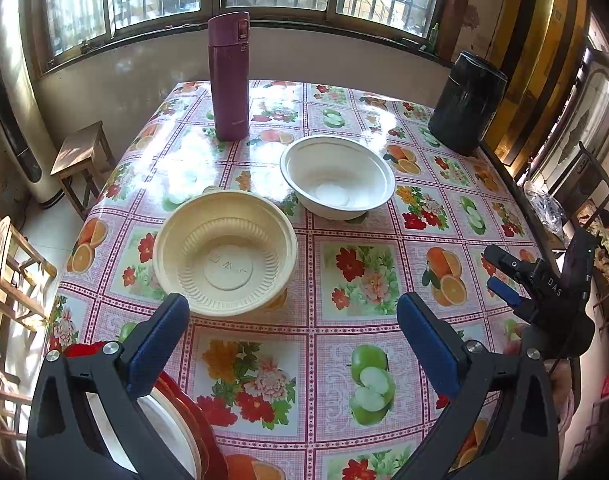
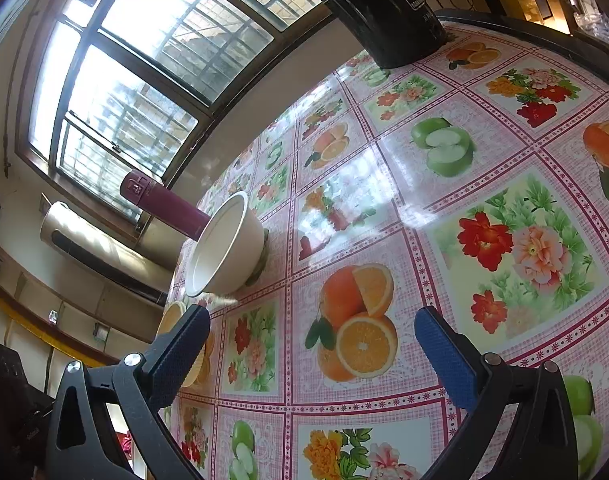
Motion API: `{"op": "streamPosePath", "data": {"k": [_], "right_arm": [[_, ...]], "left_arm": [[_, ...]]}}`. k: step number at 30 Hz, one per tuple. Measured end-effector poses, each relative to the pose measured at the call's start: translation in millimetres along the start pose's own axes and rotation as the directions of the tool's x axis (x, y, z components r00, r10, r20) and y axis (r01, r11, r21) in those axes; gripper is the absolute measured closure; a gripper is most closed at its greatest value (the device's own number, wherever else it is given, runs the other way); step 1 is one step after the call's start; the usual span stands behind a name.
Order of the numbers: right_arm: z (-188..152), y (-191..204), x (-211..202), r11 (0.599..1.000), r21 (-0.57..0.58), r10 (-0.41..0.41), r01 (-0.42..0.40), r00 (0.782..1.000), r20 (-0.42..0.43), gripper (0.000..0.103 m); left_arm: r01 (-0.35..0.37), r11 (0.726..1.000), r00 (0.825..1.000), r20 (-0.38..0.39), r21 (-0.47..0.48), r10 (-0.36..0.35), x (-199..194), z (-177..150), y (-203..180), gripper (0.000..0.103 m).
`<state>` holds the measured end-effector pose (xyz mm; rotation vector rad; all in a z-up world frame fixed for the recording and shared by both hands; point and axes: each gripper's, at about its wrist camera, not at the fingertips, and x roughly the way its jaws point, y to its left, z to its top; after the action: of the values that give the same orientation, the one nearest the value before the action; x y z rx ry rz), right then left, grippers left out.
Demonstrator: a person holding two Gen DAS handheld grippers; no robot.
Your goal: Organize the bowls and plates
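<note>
Sitting apart on the shiny table [image 1: 344, 92], the ribbed cream bowl [image 1: 225, 252] at 9 o'clock and the smooth white bowl [image 1: 337, 176] at 12 are not stacked yet. A red plate [image 1: 192, 420] waits at 7. Left gripper [image 1: 292, 332] and right gripper [image 2: 312, 340] jaws are wide, holding nothing.

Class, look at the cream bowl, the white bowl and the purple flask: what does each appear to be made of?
Cream bowl: probably thin moulded plastic, matt, with ribbed walls and an embossed base.
White bowl: likely plastic or pressed pulp, smooth, with a thin rolled rim.
Purple flask: apparently painted metal with a satin finish and a plastic flip lid.
</note>
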<state>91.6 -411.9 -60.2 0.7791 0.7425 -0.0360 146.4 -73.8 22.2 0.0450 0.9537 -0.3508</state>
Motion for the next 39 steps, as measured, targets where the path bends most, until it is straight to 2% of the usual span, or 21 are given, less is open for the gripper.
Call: {"op": "streamPosePath", "data": {"k": [8, 14, 39], "right_arm": [[-3.4, 4.0, 3.8, 1.0, -0.025, -0.011, 0.011, 1.0, -0.022, 0.0], [-4.5, 1.6, 2.1, 1.0, -0.013, -0.025, 0.025, 0.999, -0.02, 0.0], [-7.5, -2.2, -5.0, 0.999, 0.008, -0.045, 0.045, 0.999, -0.015, 0.0]], "left_arm": [[-0.06, 0.998, 0.998, 0.012, -0.024, 0.06, -6.8, 7.6, 27.5, 0.0], [-0.075, 0.995, 0.997, 0.011, -0.062, 0.075, -6.0, 5.7, 43.9, 0.0], [-0.039, 0.999, 0.999, -0.028, -0.024, 0.038, 3.5, 2.7, 23.7, 0.0]]}}
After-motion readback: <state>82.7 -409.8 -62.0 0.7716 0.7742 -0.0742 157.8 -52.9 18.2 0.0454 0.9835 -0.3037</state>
